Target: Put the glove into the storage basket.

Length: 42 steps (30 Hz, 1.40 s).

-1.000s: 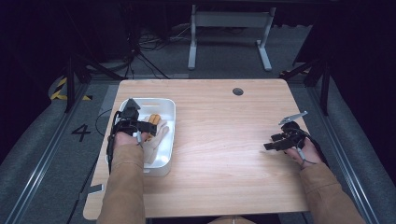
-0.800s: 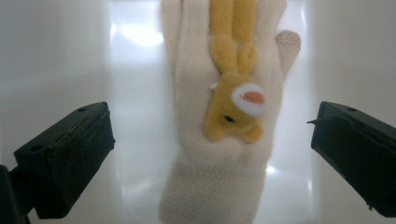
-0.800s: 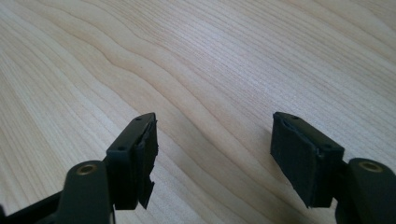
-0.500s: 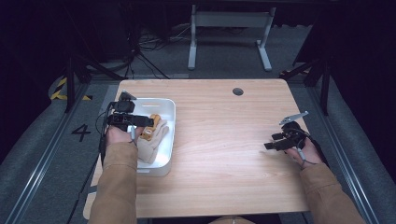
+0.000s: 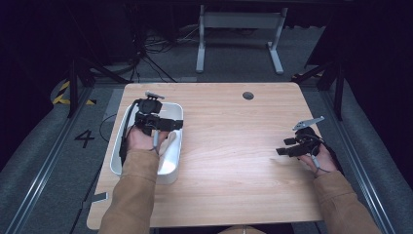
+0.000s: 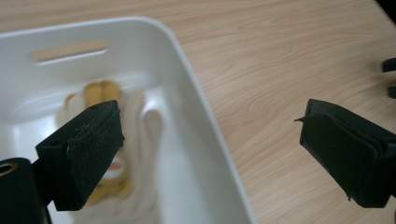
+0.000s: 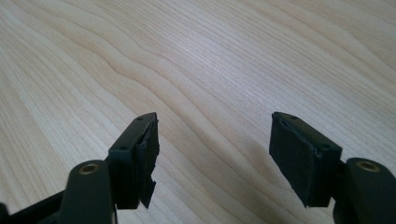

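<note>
The left tool [image 5: 173,123], at the frame's left, hangs spread and empty above the white bin [image 5: 174,146], its jaws just narrowing a little; the glove [image 6: 140,154] lies inside, apparently dropped. The right tool [image 5: 282,146] idles spread over the bench [image 5: 229,161].

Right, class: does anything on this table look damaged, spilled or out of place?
Mostly tidy. The one flaw: the pad of the right gripper looks torn and ragged along its lower edge. The glove lies loose inside the white bin, nothing spilled on the table.
</note>
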Available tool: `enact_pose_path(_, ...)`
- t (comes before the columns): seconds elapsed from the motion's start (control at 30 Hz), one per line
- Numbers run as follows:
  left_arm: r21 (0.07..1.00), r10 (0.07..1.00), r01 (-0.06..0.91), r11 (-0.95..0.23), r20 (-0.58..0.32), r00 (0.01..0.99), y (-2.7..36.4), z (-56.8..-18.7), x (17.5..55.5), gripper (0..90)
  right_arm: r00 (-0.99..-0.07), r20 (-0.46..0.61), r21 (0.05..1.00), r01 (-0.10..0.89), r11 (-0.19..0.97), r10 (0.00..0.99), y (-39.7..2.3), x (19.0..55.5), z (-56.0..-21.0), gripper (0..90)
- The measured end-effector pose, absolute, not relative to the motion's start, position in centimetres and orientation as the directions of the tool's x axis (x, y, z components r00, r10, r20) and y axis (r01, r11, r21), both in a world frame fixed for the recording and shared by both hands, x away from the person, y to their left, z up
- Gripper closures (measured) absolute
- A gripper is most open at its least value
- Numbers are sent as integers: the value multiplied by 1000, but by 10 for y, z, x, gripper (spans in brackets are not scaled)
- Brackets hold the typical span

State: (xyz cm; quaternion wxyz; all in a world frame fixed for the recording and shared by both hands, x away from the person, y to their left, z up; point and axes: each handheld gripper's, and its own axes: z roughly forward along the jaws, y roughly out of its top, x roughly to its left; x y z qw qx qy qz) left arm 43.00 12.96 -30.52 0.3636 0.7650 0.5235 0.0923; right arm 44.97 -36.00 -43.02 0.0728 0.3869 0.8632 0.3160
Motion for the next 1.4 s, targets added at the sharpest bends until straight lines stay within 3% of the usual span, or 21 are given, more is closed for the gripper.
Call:
enact_pose_path(0.2, 717, 756, 641, -275, -250, 605, 88, -298, 418, 84, -692, 117, 636, 603, 481, 712, -362, 448, -426, 363)
enact_pose_path(0.4, 742, 674, 588, -323, -256, 693, 64, -308, 412, 97, -690, 133, 654, 600, 460, 712, -366, 447, -423, 374)
enact_pose_path(0.73, 785, 515, 438, -439, -179, 838, 27, -334, 389, 135, -694, 158, 679, 593, 433, 703, -371, 445, -421, 371)
enact_pose_path(0.87, 822, 478, 413, -391, -202, 855, 28, -347, 383, 148, -701, 147, 683, 582, 441, 698, -369, 443, -420, 373)
enact_pose_path(0.9, 793, 482, 426, -436, -195, 854, 26, -351, 385, 147, -704, 141, 687, 576, 444, 696, -367, 443, -420, 376)
enact_pose_path(1.4, 739, 414, 456, -496, -261, 872, 10, -388, 385, 149, -733, 133, 682, 556, 475, 667, -360, 444, -425, 373)
